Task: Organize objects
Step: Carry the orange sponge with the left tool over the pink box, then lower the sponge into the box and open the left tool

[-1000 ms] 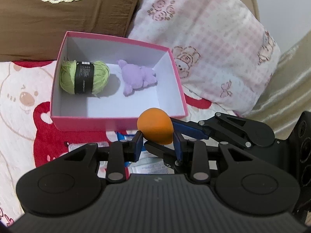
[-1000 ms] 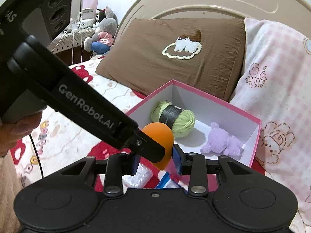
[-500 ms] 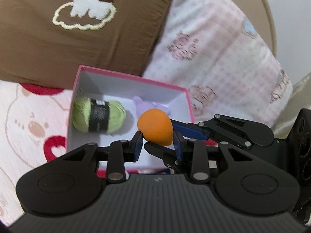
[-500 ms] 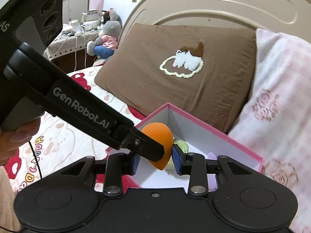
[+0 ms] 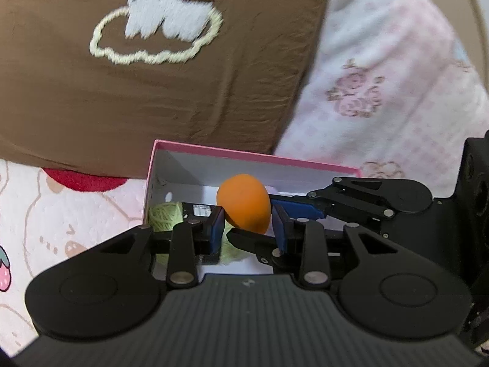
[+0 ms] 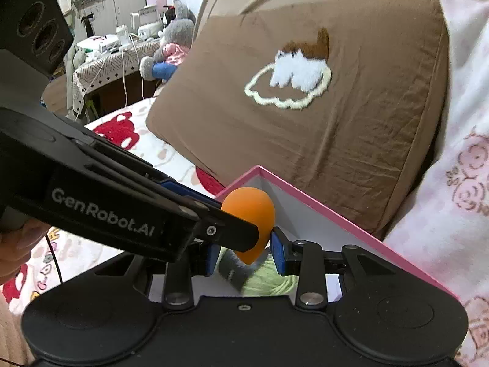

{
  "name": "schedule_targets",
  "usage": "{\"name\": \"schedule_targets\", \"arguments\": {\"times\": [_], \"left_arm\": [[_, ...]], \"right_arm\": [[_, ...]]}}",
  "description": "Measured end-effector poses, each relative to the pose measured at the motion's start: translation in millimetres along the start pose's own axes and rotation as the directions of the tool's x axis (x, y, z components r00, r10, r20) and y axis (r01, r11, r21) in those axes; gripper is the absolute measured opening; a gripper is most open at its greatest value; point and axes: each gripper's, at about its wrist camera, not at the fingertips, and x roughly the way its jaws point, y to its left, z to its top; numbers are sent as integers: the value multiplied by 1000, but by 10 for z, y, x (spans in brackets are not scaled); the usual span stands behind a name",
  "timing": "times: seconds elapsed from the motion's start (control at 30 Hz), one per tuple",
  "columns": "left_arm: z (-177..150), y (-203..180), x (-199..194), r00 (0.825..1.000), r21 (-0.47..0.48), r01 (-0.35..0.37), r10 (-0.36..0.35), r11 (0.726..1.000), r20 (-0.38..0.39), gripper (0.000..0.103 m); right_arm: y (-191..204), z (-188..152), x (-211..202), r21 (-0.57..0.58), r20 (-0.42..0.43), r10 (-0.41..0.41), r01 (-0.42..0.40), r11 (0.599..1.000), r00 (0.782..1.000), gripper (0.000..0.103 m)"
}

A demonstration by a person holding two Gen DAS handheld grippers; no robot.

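Bedding, then box, then contents, then the piece in transit. Bed (image 6: 101,140): printed pink-and-red cover, serving as the work surface. Brown pillow (image 5: 159,91): large, creased, embroidered with a cream cloud outline and a white-and-brown figure, propped against the headboard directly behind the box. Pink checked pillow (image 5: 394,98): pale, floral print, beside the brown one. Pink box (image 5: 244,154): open-topped, pink outside, white inside, set on the bed against the pillows, apparently the collecting container for the sorting job. Green yarn ball (image 5: 165,215): pale green with a dark label band, lying inside the box at its left end, mostly hidden behind gripper parts. Left gripper (image 5: 246,224) and right gripper (image 6: 244,250): both nearly closed, blue pads pressed on opposite flanks of the same item, approaching at an angle to each other; the double hold looks like a way to steady a smooth, rounded shape that one pair of pads could let slip. Orange egg-shaped object (image 5: 244,203): matte, uniform orange, broad end up and narrower end down, no markings visible; material cannot be told. Position: held in the air above the open box, over its interior near the yarn, not touching floor or walls. Judged step: carrying it in for release beside the yarn.
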Motion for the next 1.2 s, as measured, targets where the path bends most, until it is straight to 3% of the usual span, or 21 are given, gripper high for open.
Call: {"name": "schedule_targets", "arguments": {"times": [0.23,0.5,0.77,0.8,0.97,1.2], "left_arm": [[145,182,374,999,-110,-32,30,993,-26,31],[167,207,593,996,-135,-74,66,988,-61,31],[133,123,565,995,-72,-104,104,992,-5,33],[136,126,574,994,-59,-105,103,993,-25,33],[137,215,577,995,-113,-102,100,988,-22,35],[135,215,479,995,-107,-101,101,989,-9,43]], "right_arm": [[-261,80,390,-3,-71,24,-24,1000,997,40],[-430,40,625,19,-92,43,-42,999,995,40],[-504,43,673,41,-109,73,-69,997,991,40],[-508,47,675,43,-111,80,-76,996,991,40],[-404,59,747,-3,-137,69,-70,998,988,41],[-421,97,723,38,-112,58,-54,998,992,41]]}}
